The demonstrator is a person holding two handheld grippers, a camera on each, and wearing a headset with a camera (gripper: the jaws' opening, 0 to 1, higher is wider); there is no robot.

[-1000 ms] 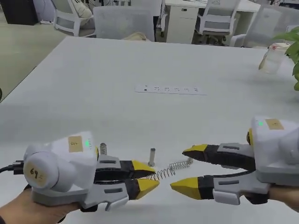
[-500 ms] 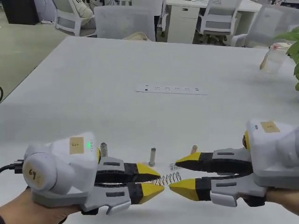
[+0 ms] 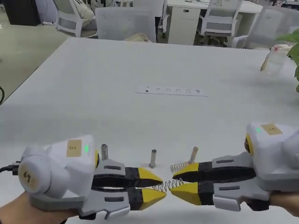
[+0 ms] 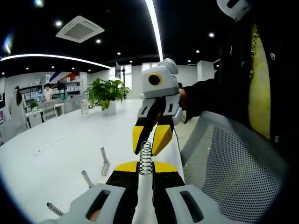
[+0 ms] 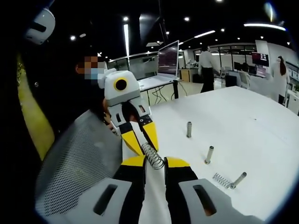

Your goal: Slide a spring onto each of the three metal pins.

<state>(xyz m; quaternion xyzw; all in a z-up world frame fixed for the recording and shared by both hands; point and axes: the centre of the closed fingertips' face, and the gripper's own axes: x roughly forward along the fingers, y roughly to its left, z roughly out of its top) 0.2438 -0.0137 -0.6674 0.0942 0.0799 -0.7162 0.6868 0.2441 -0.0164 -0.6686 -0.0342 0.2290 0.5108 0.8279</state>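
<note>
Yellow-tipped left gripper [image 3: 161, 186]: jaws almost shut, still pinching one end of the thin coiled steel spring [image 3: 167, 185]
Yellow-tipped right gripper [image 3: 174, 181]: jaws have narrowed from a wide gape and come in around the spring's free end; I cannot tell whether they pinch it yet
Held spring: level between the two pairs of tips, off the table, just in front of the middle pin
Meaning: probably a handover or re-grip, so one gripper can steer an open end onto a pin
Short left metal pin [image 3: 104, 151]: upright, already wearing a coil
Bare middle metal pin [image 3: 153, 158]: upright, uncovered, the likely next target
Leaning right metal pin [image 3: 193, 154]: loose second spring [image 3: 178, 166] at its foot; threaded or not, I cannot tell
White table [image 3: 140, 116]: pins in a row near the front edge
</note>
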